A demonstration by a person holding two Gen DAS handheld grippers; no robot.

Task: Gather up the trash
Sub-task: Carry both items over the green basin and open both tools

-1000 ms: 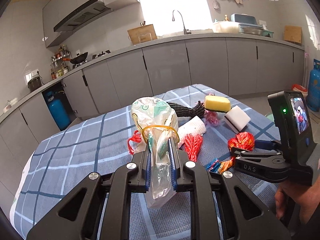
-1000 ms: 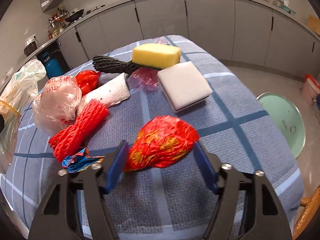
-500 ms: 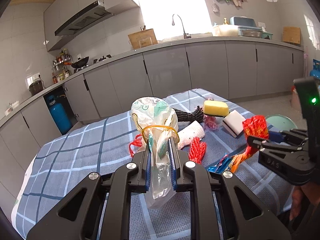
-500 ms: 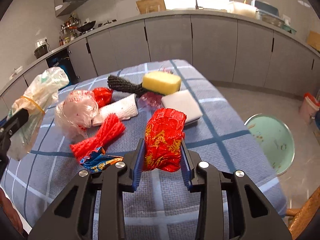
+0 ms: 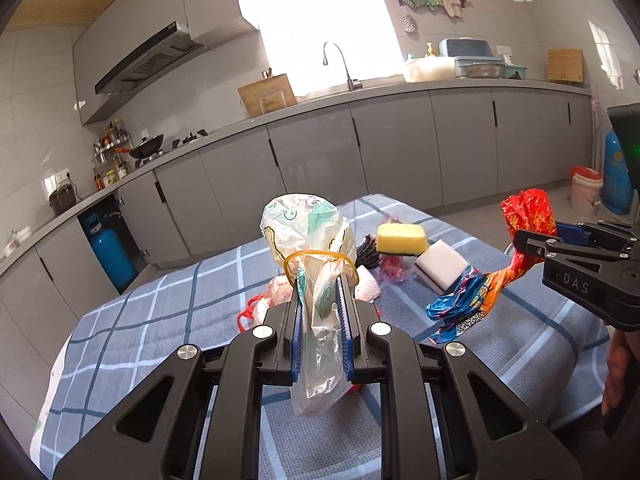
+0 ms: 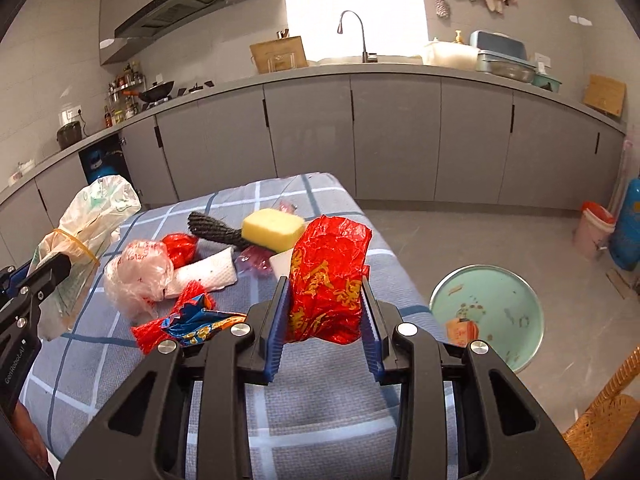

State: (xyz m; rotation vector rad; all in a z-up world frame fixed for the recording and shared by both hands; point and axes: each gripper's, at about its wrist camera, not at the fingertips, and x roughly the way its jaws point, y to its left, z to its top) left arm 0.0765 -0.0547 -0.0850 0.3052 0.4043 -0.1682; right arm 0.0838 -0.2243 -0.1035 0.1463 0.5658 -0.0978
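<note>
My left gripper [image 5: 319, 300] is shut on a clear plastic bag [image 5: 308, 236] with green print and a yellow rubber band, held above the table; the bag also shows in the right wrist view [image 6: 92, 216]. My right gripper [image 6: 325, 300] is shut on a crumpled red and gold wrapper [image 6: 330, 276], lifted clear of the blue checked tablecloth [image 6: 320, 408]; the wrapper also shows in the left wrist view [image 5: 528, 216]. On the cloth lie a blue and orange snack wrapper [image 6: 200, 320], red netting [image 6: 150, 332], a pink-printed plastic bag [image 6: 138, 276] and a white paper towel [image 6: 204, 274].
A yellow sponge [image 6: 274, 228], a white sponge [image 5: 440, 270], a dark scrubber [image 6: 214, 228] and a pink wrapper [image 6: 256, 260] sit at the table's far end. A green basin [image 6: 488, 312] stands on the floor right of the table. A wicker chair [image 6: 604, 420] is at lower right.
My right gripper closed on the red wrapper and lifted it off the cloth. Both grippers have risen; the left still holds its bag.
</note>
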